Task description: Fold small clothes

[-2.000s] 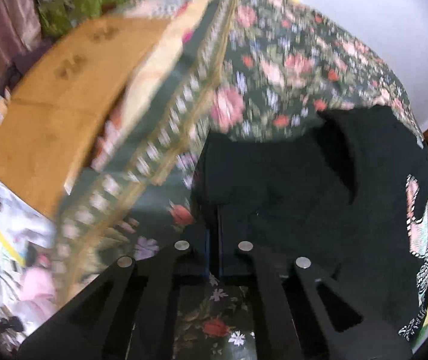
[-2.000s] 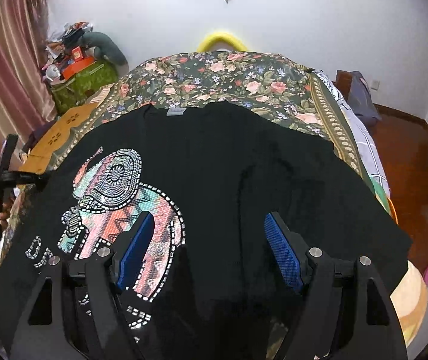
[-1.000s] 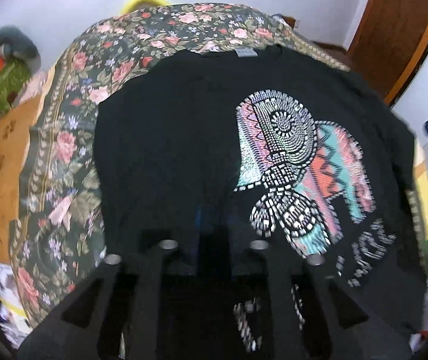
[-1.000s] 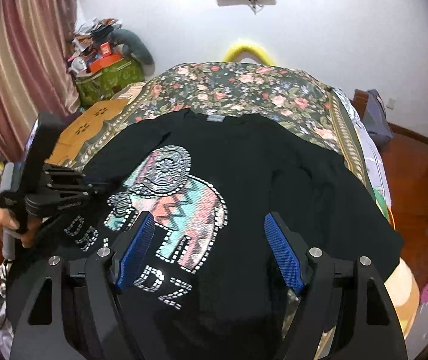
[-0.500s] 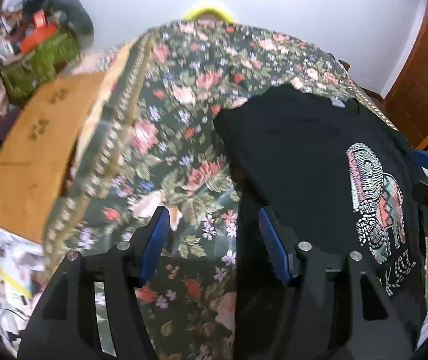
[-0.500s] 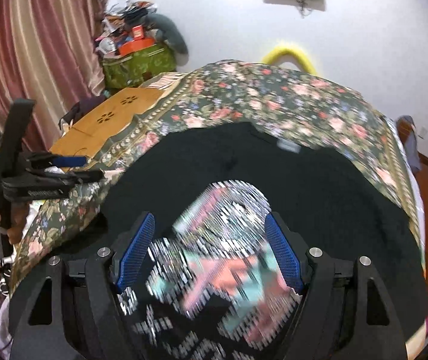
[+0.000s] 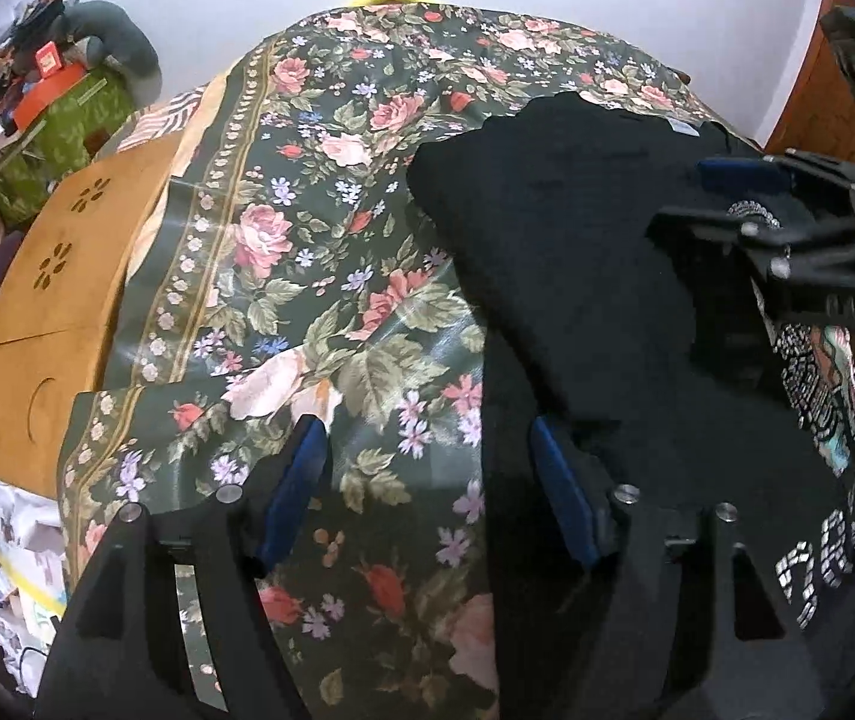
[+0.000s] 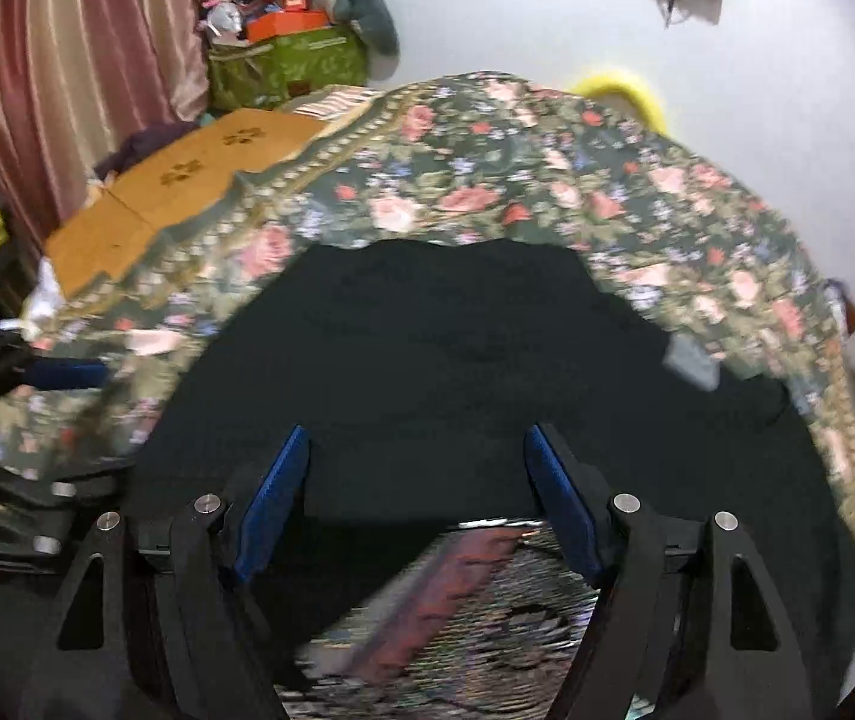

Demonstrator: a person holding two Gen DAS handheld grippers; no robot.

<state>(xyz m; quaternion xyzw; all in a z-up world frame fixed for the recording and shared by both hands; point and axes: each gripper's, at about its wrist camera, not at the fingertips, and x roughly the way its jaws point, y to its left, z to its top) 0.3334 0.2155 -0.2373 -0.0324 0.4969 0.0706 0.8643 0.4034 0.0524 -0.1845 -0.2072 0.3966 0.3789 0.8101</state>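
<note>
**Operator:** On the floral bedspread (image 7: 331, 276), I see the black T-shirt (image 7: 577, 276) at 3 o'clock, one side folded over, print partly covered.

**Supervisor:** Tongs?

**Operator:** Left gripper (image 7: 427, 480) opening, nothing between jaws. Right gripper (image 8: 418, 498) wide, empty, above shirt. I judge further folds remain.

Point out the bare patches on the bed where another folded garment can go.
Free: floral bedspread between the black shirt and the wooden board, and beyond the shirt's far edge toward the wall. Crowded: the shirt's side, under both tongs.
</note>
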